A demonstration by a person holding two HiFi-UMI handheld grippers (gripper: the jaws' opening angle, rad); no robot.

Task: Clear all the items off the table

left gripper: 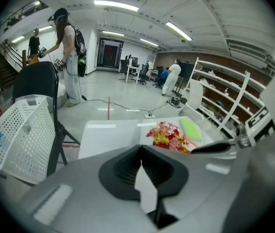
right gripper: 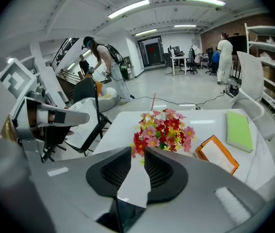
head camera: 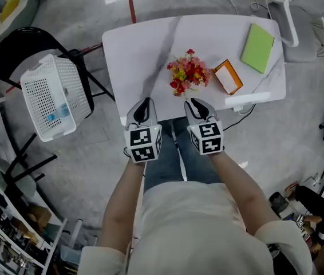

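Left gripper (head camera: 144, 103): jaws closed tip to tip and empty, at the near edge of the table (head camera: 139, 50).
Right gripper (head camera: 195, 103): jaws parted by a narrow slit, nothing between them, just beside the left one.
Key relation: the flower bunch (head camera: 189, 73) stands just ahead of the right gripper, the nearer tool.
Flowers: small red, pink and yellow blooms in a rounded, bushy cluster, probably artificial.
Orange-rimmed box (head camera: 229, 77): flat, just right of the flowers, its long axis slanted across the table.
Green pad (head camera: 257, 48): thin, smooth, by the far right corner.
Basket (head camera: 50, 96): white perforated plastic, tilted on a black chair (head camera: 13, 47) left of the table, likely the drop-off.
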